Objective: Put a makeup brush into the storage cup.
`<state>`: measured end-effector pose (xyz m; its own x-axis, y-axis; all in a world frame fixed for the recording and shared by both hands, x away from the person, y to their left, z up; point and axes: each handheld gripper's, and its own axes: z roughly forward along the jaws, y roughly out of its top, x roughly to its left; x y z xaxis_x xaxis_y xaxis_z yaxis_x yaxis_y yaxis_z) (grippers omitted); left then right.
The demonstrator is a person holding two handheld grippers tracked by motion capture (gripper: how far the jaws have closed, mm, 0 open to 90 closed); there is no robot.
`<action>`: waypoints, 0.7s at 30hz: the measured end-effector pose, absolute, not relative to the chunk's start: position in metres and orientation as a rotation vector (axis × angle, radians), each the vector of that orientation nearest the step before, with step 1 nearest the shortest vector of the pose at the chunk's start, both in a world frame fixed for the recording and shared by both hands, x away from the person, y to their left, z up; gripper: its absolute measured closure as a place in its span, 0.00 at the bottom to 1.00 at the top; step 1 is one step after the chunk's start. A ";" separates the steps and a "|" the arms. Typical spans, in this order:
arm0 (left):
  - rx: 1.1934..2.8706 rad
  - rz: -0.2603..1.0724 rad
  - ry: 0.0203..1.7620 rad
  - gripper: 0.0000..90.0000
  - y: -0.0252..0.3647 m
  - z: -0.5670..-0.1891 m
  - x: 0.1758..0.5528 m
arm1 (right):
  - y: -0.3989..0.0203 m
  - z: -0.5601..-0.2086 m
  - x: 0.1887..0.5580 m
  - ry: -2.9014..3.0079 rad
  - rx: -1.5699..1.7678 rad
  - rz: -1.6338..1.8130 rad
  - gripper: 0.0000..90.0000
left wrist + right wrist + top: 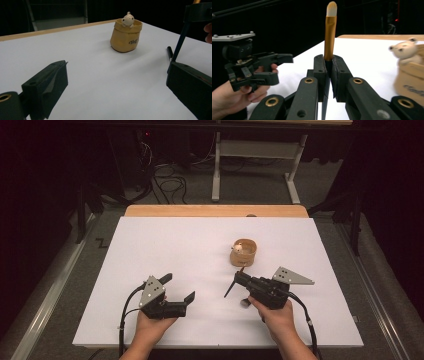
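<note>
My right gripper (240, 279) (329, 72) is shut on a makeup brush (233, 284) (330, 37). The brush has a gold ferrule and pale bristles that point up in the right gripper view, while its black handle (179, 44) slants down toward the table. Just beyond stands a tan pot (243, 253) (125, 37) (409, 75) with a small white bear figure (128, 19) (405, 50) peeking over its rim. My left gripper (179, 287) (117, 85) (279, 68) hovers open at the front left, with nothing between its jaws.
The white table top (165, 245) has a wooden strip (215, 210) along its far edge. A short black piece (169, 52) (245, 303) lies on the table by the right hand. Beyond the table are a grey floor, cables and a frame's legs (216, 175).
</note>
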<state>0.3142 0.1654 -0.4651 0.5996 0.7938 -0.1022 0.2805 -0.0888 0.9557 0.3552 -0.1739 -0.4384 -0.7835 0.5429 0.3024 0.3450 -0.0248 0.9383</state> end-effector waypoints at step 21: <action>1.642 0.584 0.948 0.06 0.184 -0.465 0.317 | -0.211 -0.438 0.361 1.972 0.977 1.811 0.94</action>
<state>0.3172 0.1841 -0.4653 0.5586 0.8239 -0.0958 0.2842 -0.0817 0.9553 0.3615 -0.2112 -0.4378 -0.7277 0.6471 0.2276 0.2820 -0.0202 0.9592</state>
